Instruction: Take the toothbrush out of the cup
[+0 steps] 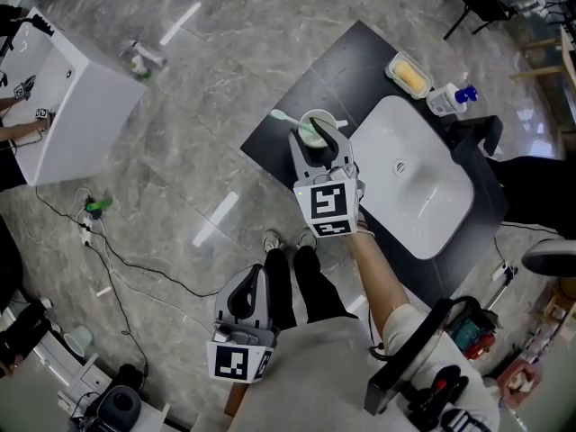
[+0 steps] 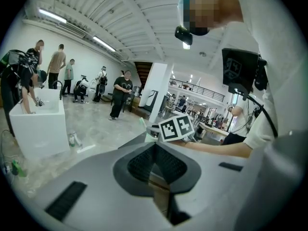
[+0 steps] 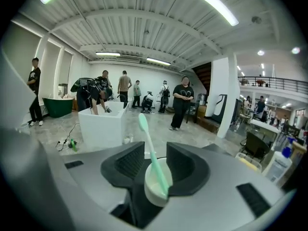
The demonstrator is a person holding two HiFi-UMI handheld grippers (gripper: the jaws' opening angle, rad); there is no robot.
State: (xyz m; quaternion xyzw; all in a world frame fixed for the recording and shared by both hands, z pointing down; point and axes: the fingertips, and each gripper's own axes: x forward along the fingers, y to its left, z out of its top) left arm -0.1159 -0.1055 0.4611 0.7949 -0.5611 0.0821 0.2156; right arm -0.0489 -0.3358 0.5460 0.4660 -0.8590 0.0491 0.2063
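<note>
While your right gripper's jaws flank the cup, spread for the toothbrush, your left gripper idles, jaws together.

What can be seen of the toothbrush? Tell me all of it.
The toothbrush is pale mint-green plastic, by its look, with a slim straight handle and a small rounded head. It stands head-up, leaning in a white cup on the dark counter beside the sink. It rises between the open jaws of the right gripper, which do not touch it.
</note>
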